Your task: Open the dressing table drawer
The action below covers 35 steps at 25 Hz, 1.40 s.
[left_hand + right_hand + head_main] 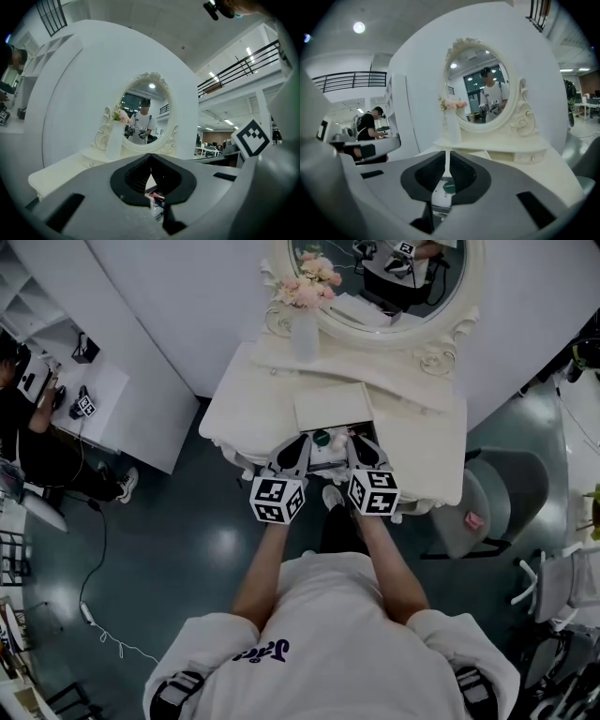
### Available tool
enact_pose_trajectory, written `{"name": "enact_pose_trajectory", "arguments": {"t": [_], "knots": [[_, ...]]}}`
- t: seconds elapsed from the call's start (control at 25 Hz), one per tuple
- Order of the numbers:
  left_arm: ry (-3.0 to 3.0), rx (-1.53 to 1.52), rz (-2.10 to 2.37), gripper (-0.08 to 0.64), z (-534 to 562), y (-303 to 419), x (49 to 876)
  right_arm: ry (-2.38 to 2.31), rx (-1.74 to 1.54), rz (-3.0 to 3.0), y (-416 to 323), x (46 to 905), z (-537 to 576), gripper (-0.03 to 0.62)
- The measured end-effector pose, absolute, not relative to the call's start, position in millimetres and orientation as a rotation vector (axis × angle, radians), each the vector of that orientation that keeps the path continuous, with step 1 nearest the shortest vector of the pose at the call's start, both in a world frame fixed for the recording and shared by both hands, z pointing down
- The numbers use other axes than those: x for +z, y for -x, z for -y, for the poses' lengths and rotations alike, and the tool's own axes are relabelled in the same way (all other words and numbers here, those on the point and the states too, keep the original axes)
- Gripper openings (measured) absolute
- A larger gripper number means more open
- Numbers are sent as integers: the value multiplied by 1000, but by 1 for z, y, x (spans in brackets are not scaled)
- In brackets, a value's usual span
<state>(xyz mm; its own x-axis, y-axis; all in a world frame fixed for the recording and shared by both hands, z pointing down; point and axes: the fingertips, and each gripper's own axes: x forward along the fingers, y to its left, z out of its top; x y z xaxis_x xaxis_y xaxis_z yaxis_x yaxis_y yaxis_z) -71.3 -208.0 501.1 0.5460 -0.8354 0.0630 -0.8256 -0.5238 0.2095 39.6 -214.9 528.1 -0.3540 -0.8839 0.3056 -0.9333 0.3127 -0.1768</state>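
Note:
The cream dressing table [427, 460] stands below me with its oval mirror [375, 296] at the back. Its front drawer [330, 463] is pulled out, with a green item [322, 438] and other small things inside. My left gripper [298, 444] hovers over the drawer's left part, its pads meeting at the tips [150, 161] with nothing between them. My right gripper [362, 444] hovers over the drawer's right part. A thin slit shows between the right gripper's [448, 159] pads, and nothing is in it. Drawer contents [443, 197] show below the jaws.
A white vase with pink flowers [306, 320] stands at the tabletop's back left, and a flat cream panel [333, 407] lies mid-table. A grey stool [497, 507] is to the right. At the left a white desk [108, 404] stands, with a person beside it.

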Motion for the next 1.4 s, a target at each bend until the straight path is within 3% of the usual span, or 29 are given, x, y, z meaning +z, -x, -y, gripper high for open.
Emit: {"name": "enact_pose_trajectory", "arguments": {"t": [0.52, 0.96, 1.4], "knots": [[-2739, -215, 1464, 15, 185, 64, 418, -1746, 193, 2609, -29, 426, 191, 9], [-2759, -112, 1544, 15, 176, 64, 422, -1776, 111, 2565, -44, 425, 184, 9], [-2668, 55, 1769, 15, 193, 101, 441, -1889, -77, 2327, -108, 430, 205, 9]]}}
